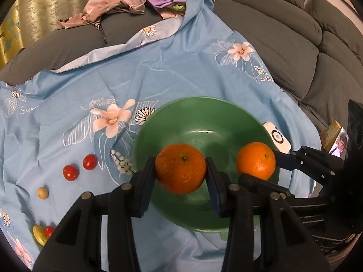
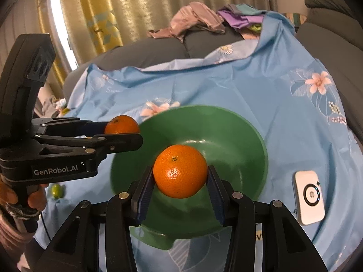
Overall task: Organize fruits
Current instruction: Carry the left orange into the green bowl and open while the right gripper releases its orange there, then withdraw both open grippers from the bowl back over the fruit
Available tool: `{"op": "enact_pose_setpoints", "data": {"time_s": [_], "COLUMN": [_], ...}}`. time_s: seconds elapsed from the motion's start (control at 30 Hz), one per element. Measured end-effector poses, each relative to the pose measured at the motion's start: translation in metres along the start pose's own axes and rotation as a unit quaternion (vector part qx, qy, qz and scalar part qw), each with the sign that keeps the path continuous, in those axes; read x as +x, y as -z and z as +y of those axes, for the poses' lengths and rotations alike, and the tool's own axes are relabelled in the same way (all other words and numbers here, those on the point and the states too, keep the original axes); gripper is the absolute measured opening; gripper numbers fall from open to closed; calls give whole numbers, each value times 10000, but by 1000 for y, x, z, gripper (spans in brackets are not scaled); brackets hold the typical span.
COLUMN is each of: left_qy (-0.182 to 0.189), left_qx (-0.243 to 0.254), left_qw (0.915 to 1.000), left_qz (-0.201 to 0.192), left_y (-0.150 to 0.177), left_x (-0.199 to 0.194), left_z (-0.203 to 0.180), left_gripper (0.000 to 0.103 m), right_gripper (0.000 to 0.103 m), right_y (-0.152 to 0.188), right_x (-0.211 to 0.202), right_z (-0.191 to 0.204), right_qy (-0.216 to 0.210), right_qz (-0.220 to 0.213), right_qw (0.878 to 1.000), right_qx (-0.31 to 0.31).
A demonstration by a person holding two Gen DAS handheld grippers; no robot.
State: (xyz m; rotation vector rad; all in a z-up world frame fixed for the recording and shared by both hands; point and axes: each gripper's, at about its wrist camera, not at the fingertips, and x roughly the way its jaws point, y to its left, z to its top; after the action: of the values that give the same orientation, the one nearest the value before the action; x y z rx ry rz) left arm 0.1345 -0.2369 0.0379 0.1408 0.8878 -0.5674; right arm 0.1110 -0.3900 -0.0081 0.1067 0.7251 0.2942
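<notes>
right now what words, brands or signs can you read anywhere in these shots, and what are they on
"GenRobot.AI" in white on the body of the left gripper, seen from the right wrist view.
"hp" logo inside a ring on the white device lying on the blue floral cloth.
"Swee..." in white script on the cloth; the rest is lost in a fold.
A yellow box and a photo card at the right edge: print too small to read.

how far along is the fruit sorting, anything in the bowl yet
Nothing sits in the green bowl yet. In hand: the left hand-held gripper and right hand-held gripper each grip an orange over it. Left: two cherry tomatoes and other small pieces on the blue cloth.
</notes>
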Motion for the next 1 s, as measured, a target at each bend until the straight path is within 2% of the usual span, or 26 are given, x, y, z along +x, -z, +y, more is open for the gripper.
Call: {"op": "enact_pose_setpoints", "data": {"time_s": [0.07, 0.13, 0.17, 0.2, 0.53, 0.73, 0.83, 0.9, 1.0], "left_qy": [-2, -28, -30, -48, -209, -208, -33, -72, -161], "left_qx": [12, 3, -12, -37, -265, -723, -1197, -1531, -2135], "left_qw": [10000, 10000, 10000, 9999, 9986, 9953, 9894, 9830, 9688], "left_qz": [-8, -64, -85, -123, -409, -609, -817, -1015, -1250], "left_y": [1, 1, 0, 1, 17, 42, 61, 79, 107], "left_x": [0, -5, -6, -9, -48, -83, -109, -130, -159], "left_z": [-1, 0, 1, 2, 13, 35, 57, 73, 100], "left_gripper": [44, 54, 63, 66, 74, 78, 78, 80, 84], "right_gripper": [48, 48, 48, 48, 48, 48, 48, 48, 48], "right_y": [1, 2, 1, 1, -2, 2, 6, 10, 15], "right_x": [1, -2, -4, -7, -24, -36, -37, -36, -32], "right_z": [-2, -3, -2, 0, 21, 47, 63, 77, 97], "right_qy": [100, 64, 18, 11, -65, -228, -379, -495, -692], "right_qz": [38, -4, -45, -73, -185, -180, -108, -44, 38], "right_qw": [9999, 10000, 10000, 10000, 9997, 9989, 9981, 9970, 9946], "right_qx": [6, 36, 42, 23, -147, -365, -483, -597, -777]}}
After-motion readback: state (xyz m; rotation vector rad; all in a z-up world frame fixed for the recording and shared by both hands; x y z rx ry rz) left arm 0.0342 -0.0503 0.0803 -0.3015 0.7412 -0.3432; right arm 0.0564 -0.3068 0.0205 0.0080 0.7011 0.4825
